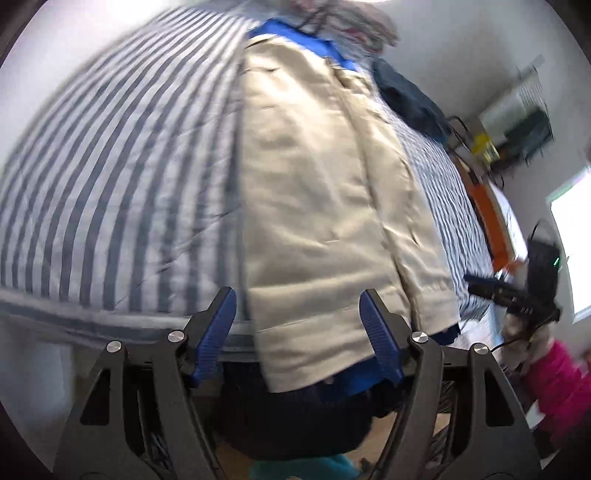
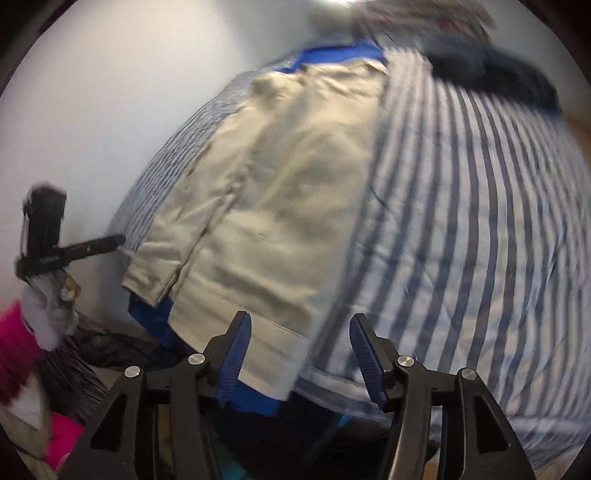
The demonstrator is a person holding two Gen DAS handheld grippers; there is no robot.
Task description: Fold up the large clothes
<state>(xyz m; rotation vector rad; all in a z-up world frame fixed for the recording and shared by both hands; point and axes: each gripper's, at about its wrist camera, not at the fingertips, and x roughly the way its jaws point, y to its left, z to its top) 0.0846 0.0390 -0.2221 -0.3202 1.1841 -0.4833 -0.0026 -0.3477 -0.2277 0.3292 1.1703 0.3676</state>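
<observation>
Jacket (image 1: pixel 325 192) lies flat on the striped bed (image 1: pixel 110 177) — left claw (image 1: pixel 299 332) and right claw (image 2: pixel 299 350) both gape empty at six o'clock; pinch the hem squarely.

A large beige cloth garment (image 1: pixel 325 206) (image 2: pixel 273 206) lies on a bedspread of blue-grey and white stripes (image 1: pixel 110 177) (image 2: pixel 461 229). Bright blue fabric (image 1: pixel 295 35) (image 2: pixel 332 55) shows at the beige garment's far and near edges. A dark navy bundle of cloth (image 1: pixel 410 99) (image 2: pixel 491 66) sits on the stripes. Both grippers have black frames; the finger pads (image 1: pixel 216 332) (image 2: pixel 234 354) are ribbed blue. A person's sleeve (image 1: pixel 554 387) (image 2: pixel 14 354) is vivid pink. An orange strip (image 1: pixel 491 218) runs beside the bed.
</observation>
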